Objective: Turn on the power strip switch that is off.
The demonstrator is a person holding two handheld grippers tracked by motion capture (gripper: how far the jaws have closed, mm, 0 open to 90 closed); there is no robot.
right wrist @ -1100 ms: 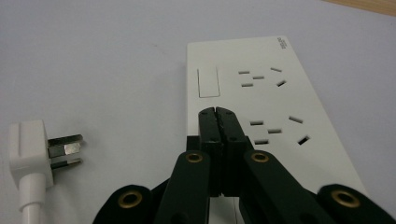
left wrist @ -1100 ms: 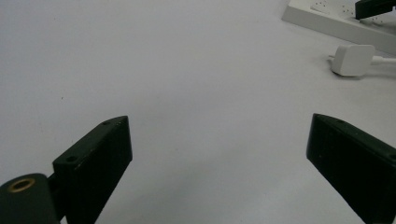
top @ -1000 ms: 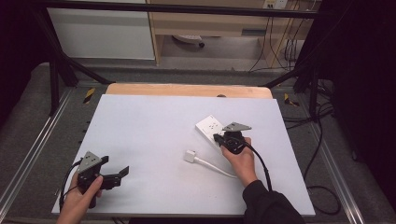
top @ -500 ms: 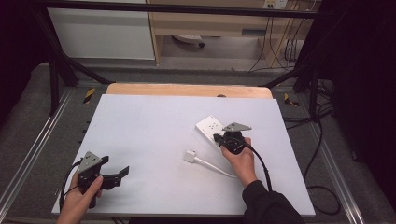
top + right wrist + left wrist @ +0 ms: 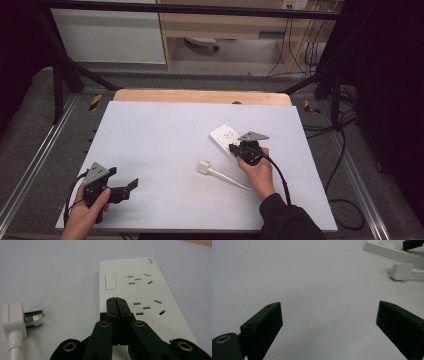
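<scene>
White tabletop (image 5: 165, 145) carries everything, with the power strip (image 5: 226, 137) as landmark. Nearest the person, well left of the strip, the left gripper (image 5: 131, 186) rests with jaws wide apart and empty. Just before the strip lies the plug (image 5: 203, 167). The right gripper (image 5: 117, 302), jaws closed together on nothing, rests over the strip's near end.

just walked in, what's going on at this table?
A person is working at a white table with a hand-held gripper in each hand. The right gripper is shut, with nothing between its jaws, and its tip is over a white plastic power strip near the strip's near sockets. A white plug with metal prongs lies unplugged on the table beside the strip, its white cable trailing toward the person. The left gripper sits open near the table's near-left corner, holding nothing.
</scene>
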